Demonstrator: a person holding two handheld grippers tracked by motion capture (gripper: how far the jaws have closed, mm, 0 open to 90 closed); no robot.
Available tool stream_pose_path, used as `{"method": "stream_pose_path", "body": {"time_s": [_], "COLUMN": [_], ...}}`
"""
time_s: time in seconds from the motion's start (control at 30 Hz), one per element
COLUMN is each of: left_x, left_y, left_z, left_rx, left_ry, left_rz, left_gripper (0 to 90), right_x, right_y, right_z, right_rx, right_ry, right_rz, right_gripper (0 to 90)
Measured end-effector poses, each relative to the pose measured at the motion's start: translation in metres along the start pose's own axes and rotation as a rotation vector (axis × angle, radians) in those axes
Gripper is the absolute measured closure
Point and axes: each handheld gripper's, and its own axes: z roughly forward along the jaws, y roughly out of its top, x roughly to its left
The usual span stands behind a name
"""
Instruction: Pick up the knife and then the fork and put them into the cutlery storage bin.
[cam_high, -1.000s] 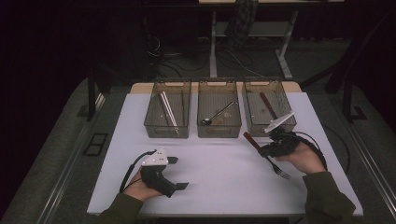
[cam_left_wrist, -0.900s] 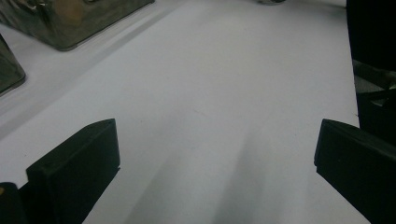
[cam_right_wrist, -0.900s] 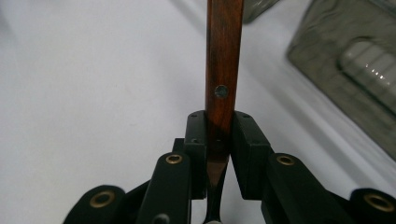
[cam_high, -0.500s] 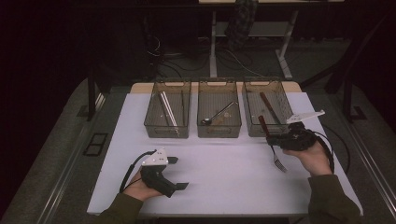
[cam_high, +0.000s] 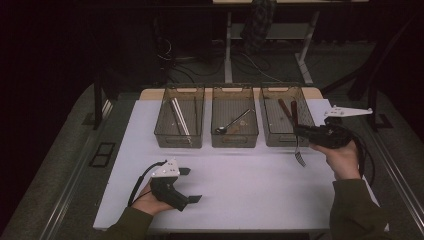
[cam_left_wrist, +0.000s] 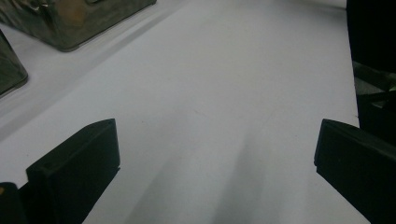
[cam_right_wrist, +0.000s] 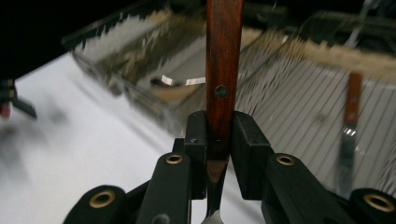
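The right gripper (cam_high: 300, 132) is clamped on the wooden handle of a fork (cam_high: 298, 150), held at the near rim of the right bin (cam_high: 306, 120), at about three o'clock on the desk (cam_high: 250, 190). The fork's tines hang down over the white desk surface, the handle rising over the bin, where another wooden-handled utensil (cam_high: 284, 109) lies. The left gripper (cam_high: 189, 185) rests at seven o'clock, jaws spread wide with nothing between them. The middle bin (cam_high: 235, 137) holds a spoon (cam_high: 231, 124).
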Motion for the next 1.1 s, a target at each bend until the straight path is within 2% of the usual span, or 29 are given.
{"method": "stream_pose_path", "body": {"time_s": [0.13, 0.3, 0.4, 0.6, 0.77, 0.9, 1.0, 1.07, 1.1], "left_x": [0.0, 0.0, 0.0, 0.0, -0.001, 0.0, 0.0, 0.0, 0.0], "left_y": [0.0, 0.0, 0.0, 0.0, 0.001, 0.001, 0.001, 0.001, 0.001], "left_z": [0.0, 0.0, 0.0, -0.001, -0.001, -0.001, -0.001, -0.001, -0.001], "left_rx": [-0.002, -0.004, -0.003, -0.008, -0.012, -0.015, -0.015, -0.013, -0.012], "left_ry": [-0.002, -0.003, -0.004, -0.007, -0.009, -0.01, -0.011, -0.01, -0.01], "left_rz": [0.001, -0.003, 0.002, -0.003, -0.001, 0.001, -0.001, 0.0, 0.001], "left_gripper": [0.0, 0.0, 0.0, 0.0, 0.0, 0.0, 0.0, 0.0, 0.0], "right_x": [-0.001, -0.002, -0.004, -0.011, -0.025, -0.034, -0.036, -0.038, -0.038], "right_y": [0.019, 0.042, 0.054, 0.071, 0.076, 0.072, 0.068, 0.064, 0.062], "right_z": [-0.001, 0.004, 0.01, 0.027, 0.045, 0.058, 0.067, 0.072, 0.075], "right_rx": [-0.035, -0.054, -0.053, -0.066, -0.07, -0.068, -0.057, -0.063, -0.059], "right_ry": [-0.041, -0.088, -0.113, -0.196, -0.26, -0.278, -0.298, -0.284, -0.292], "right_rz": [-0.007, -0.014, -0.022, -0.029, -0.006, 0.009, -0.005, 0.01, 0.007], "right_gripper": [77.1, 77.1, 77.0, 77.0, 77.0, 77.0, 77.0, 77.0, 77.0]}}
